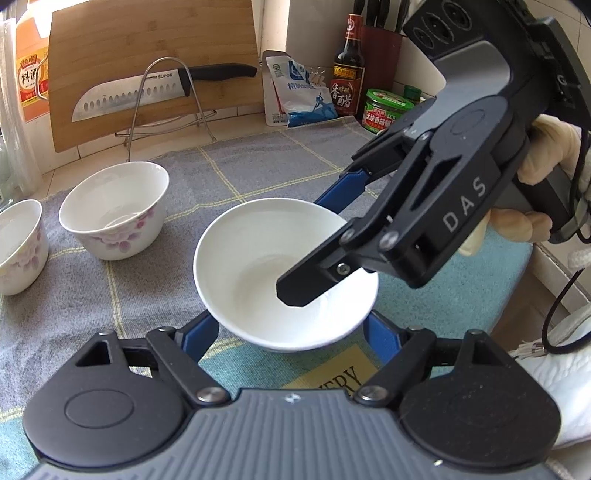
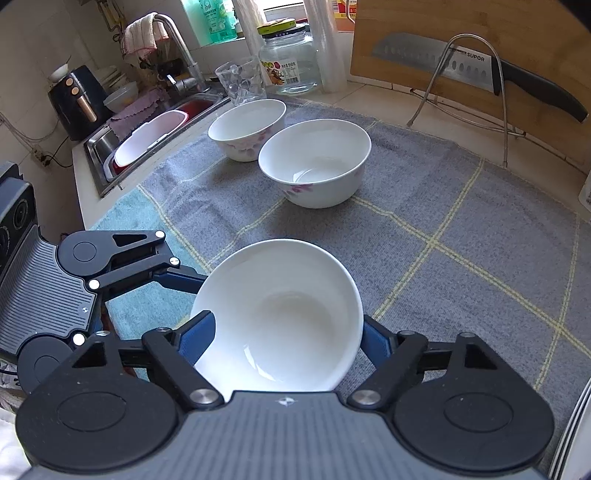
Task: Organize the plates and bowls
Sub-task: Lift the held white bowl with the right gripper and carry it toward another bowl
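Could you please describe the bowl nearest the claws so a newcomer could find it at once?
Start at the grey checked cloth covering the counter. At its near edge sits a shallow plain white ceramic bowl. Unlike the two deeper white bowls with pink flowers behind, it carries no pattern.

Three bowls stood on the cloth: one plain white bowl [image 2: 275,317] at about six o'clock, and two flowered bowls, one [image 2: 315,168] near twelve o'clock and the other [image 2: 246,129] just behind it toward eleven. Two grippers were in use, the left gripper [image 1: 291,326] and the right gripper [image 2: 284,341], each with two blue fingers. One checked cloth [image 2: 461,236] covered the counter. One knife [image 2: 480,74] hung at one o'clock on one wire rack [image 2: 502,110], before one wooden cutting board [image 2: 461,22]. One drinking glass [image 2: 242,79] and one lidded glass jar [image 2: 290,59] stood at twelve. One tap [image 2: 181,48] rose over one sink [image 2: 147,136] at ten o'clock.
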A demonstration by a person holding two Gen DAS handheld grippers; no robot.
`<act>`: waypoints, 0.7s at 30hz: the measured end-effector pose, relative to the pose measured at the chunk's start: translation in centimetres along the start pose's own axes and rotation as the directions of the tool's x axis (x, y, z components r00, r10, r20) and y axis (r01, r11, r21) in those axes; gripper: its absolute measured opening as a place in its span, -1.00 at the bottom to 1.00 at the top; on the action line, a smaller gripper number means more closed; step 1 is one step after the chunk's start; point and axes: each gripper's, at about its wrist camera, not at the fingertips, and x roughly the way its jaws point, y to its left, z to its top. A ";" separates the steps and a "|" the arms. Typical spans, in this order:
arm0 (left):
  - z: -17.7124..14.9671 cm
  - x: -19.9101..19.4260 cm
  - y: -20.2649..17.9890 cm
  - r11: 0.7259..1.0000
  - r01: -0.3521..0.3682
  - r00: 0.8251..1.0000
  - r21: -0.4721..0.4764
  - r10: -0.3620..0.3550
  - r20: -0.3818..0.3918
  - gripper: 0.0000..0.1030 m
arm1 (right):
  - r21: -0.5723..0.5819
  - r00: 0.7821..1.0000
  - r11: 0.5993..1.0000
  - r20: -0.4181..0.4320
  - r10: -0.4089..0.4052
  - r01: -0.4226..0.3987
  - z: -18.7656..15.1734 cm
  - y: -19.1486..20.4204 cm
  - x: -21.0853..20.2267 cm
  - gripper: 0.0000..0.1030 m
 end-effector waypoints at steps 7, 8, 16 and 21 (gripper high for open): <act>0.1 -0.4 0.2 1.000 -0.006 1.000 0.001 0.006 0.029 0.83 | -0.018 1.000 1.000 0.010 -0.004 0.004 0.2 0.2 0.1 0.96; 0.1 -0.4 0.2 1.000 -0.006 1.000 0.001 0.006 0.031 0.84 | -0.022 1.000 1.000 0.012 0.000 0.000 0.3 0.2 0.1 1.00; -0.4 -2.6 0.9 0.999 -0.027 0.998 -0.025 0.028 0.047 0.84 | -0.074 0.998 0.996 0.042 -0.042 0.045 1.4 0.6 -0.5 1.00; -0.6 -4.2 2.8 0.991 -0.117 0.991 -0.060 0.121 0.065 0.89 | -0.114 0.993 0.988 0.070 -0.096 0.104 2.4 0.5 -1.0 1.00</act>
